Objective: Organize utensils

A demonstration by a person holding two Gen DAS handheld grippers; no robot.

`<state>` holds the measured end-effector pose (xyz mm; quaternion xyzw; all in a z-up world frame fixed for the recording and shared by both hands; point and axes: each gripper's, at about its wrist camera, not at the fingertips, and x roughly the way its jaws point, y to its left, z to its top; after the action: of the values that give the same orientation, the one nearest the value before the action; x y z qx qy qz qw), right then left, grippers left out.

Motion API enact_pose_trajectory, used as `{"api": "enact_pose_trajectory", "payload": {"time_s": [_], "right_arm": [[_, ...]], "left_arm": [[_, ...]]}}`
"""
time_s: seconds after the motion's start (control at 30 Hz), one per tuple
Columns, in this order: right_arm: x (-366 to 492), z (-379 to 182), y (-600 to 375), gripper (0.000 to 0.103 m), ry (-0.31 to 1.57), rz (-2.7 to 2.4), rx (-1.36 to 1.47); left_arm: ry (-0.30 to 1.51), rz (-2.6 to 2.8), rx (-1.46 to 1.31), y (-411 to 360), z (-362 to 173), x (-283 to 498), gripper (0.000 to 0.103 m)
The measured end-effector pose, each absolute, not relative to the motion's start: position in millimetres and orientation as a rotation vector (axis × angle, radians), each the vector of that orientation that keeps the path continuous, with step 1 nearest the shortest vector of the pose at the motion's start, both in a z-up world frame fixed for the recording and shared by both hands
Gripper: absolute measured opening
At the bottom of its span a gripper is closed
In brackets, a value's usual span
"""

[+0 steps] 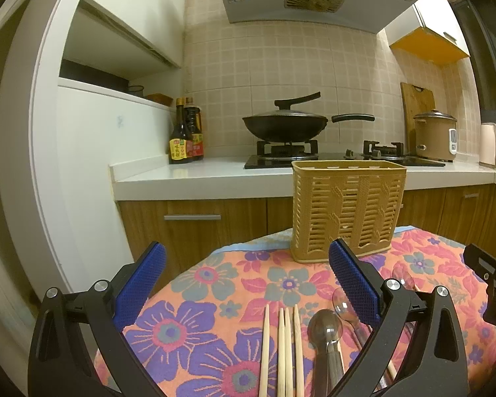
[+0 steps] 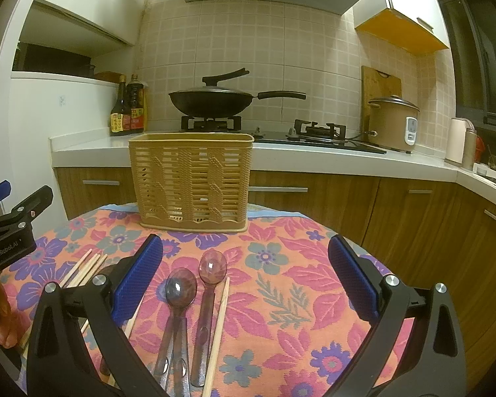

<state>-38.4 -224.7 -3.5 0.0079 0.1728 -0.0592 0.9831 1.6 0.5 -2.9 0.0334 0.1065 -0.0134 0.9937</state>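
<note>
A tan slotted utensil basket [image 1: 347, 208] stands upright at the far side of the flowered cloth; it also shows in the right wrist view [image 2: 191, 182]. Several wooden chopsticks [image 1: 282, 350] lie side by side between the fingers of my left gripper [image 1: 248, 271], which is open and empty. A metal spoon [image 1: 325, 330] and clear plastic spoons [image 1: 342, 301] lie to their right. My right gripper [image 2: 246, 264] is open and empty above two clear purple spoons [image 2: 180, 287] [image 2: 211, 268] and a single chopstick [image 2: 220, 327]. More chopsticks [image 2: 86, 268] lie to the left.
The flowered cloth [image 2: 281, 297] covers a round table. Behind it runs a kitchen counter [image 2: 314, 155] with a wok on a gas stove [image 2: 215, 99], sauce bottles [image 2: 127, 109] and a rice cooker [image 2: 392, 122]. The left gripper's body [image 2: 13, 228] shows at the left edge.
</note>
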Motion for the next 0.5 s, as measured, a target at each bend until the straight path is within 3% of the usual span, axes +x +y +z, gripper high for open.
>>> {"api": "enact_pose_trajectory", "payload": {"time_s": [0.5], "right_arm": [[-37.7,-4.9,-224.3,0.095,0.355,-0.132,-0.027]], "left_arm": [[0.216,-0.029,0.064,-0.5,-3.3,3.1,0.095]]}}
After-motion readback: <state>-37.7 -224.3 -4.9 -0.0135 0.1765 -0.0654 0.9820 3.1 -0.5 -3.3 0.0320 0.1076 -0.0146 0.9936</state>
